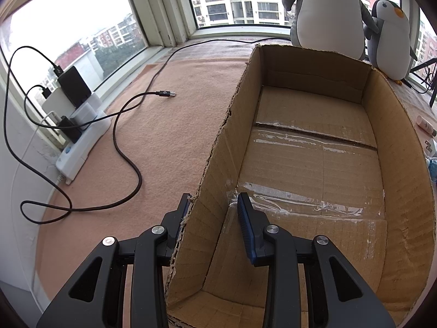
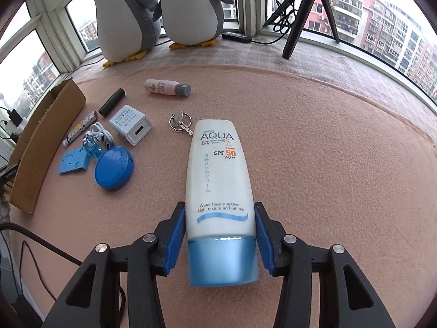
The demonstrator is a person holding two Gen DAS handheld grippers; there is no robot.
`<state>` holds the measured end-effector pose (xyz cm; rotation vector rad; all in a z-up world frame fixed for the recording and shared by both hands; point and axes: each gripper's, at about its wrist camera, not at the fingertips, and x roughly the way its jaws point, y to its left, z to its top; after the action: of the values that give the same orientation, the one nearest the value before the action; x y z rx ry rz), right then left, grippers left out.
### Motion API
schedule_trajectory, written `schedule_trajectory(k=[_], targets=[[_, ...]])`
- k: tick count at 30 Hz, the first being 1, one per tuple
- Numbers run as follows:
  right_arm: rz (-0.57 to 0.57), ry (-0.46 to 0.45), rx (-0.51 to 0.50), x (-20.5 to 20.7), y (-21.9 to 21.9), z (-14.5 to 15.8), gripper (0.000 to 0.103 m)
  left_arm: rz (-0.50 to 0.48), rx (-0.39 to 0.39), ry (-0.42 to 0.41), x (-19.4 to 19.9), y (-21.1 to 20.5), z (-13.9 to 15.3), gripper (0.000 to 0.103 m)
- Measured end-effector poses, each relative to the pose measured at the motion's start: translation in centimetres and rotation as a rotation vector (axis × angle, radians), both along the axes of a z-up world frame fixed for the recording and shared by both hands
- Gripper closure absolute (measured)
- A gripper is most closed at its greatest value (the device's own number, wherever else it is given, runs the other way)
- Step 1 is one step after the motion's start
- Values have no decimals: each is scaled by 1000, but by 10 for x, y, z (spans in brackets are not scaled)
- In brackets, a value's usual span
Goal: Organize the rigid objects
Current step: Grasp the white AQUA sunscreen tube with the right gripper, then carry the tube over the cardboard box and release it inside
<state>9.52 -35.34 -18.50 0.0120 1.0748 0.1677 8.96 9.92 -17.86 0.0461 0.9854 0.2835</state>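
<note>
An open, empty cardboard box [image 1: 314, 164] lies on the pink blanket. My left gripper [image 1: 214, 205] straddles the box's left wall, one finger outside and one inside, with the jaws well apart. In the right wrist view the box [image 2: 41, 142] sits at the far left. My right gripper [image 2: 220, 213] has its blue pads against both sides of a white Aqua sunscreen tube [image 2: 218, 180] with a blue cap, lying on the blanket. Further left lie a white charger [image 2: 131, 127], a blue round case [image 2: 113, 168], a pink bottle [image 2: 166, 87], keys [image 2: 180, 123] and other small items.
Two plush penguins [image 2: 153, 13] stand by the window. A tripod [image 2: 303, 8] stands at the back right. A power strip with chargers [image 1: 79, 125] and a loose black cable [image 1: 128, 147] lie left of the box.
</note>
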Motion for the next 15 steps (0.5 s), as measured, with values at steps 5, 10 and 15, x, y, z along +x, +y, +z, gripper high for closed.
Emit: schedule_trajectory(k=[5, 10, 15], targets=[[-5, -13, -40, -3, 12, -1, 59, -5, -2, -2, 0, -1, 0, 71], [6, -1, -62, -1, 17, -9, 59, -8, -6, -5, -1, 0, 0, 71], [-10, 2, -95, 11, 18, -10, 51, -8, -5, -5, -1, 0, 0, 71]])
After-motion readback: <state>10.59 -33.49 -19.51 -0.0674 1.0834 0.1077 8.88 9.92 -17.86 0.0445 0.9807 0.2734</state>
